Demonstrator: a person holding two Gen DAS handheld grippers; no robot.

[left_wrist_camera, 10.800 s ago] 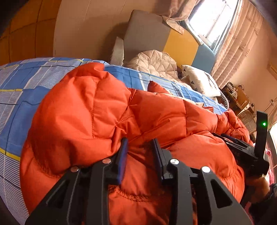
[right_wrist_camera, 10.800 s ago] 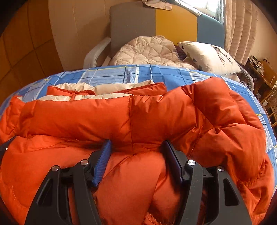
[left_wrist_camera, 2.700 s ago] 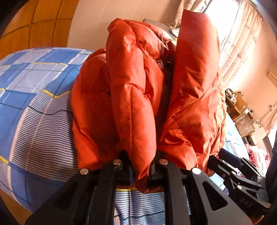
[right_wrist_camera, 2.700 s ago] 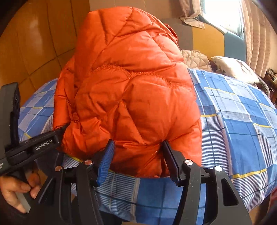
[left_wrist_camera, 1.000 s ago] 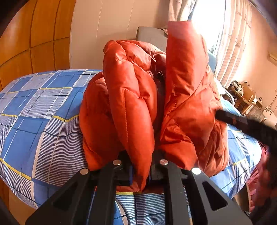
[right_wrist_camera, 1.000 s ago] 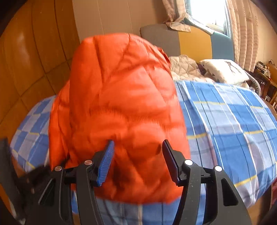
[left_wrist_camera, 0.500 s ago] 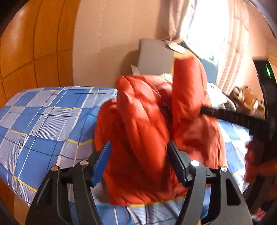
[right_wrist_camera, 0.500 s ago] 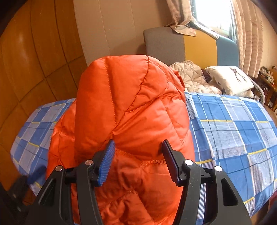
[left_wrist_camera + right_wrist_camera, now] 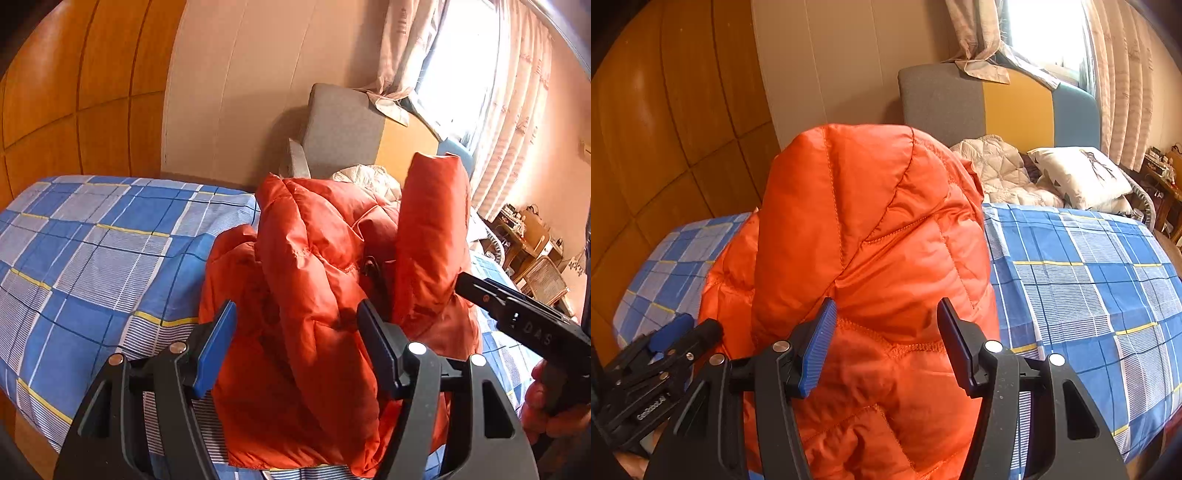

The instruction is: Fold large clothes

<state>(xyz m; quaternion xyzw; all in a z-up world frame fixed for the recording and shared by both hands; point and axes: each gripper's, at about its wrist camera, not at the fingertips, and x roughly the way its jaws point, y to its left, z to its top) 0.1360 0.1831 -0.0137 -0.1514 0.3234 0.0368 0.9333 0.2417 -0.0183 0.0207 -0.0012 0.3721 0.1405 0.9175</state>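
Note:
An orange quilted down jacket [image 9: 325, 280] sits bunched in a puffy, upright heap near the front edge of the bed; it also fills the middle of the right wrist view [image 9: 871, 240]. My left gripper [image 9: 299, 343] is open, its blue pads on either side of a fold without pinching it. My right gripper [image 9: 884, 341] is open, close in front of the jacket, holding nothing. The right gripper's body shows at the right of the left wrist view [image 9: 524, 321]. The left gripper shows at the lower left of the right wrist view [image 9: 661, 365].
The bed has a blue checked sheet [image 9: 1086, 280]. At its head lie a cream quilt [image 9: 1001, 170] and a white pillow [image 9: 1078, 177] against a grey, yellow and blue headboard [image 9: 997, 107]. Wood-panelled wall [image 9: 665, 122] on the left; curtained window and small furniture on the right.
My left gripper, shut on a jacket fold a second ago, has opened and drawn back. The jacket has settled lower on the bed. My right gripper has stayed open.

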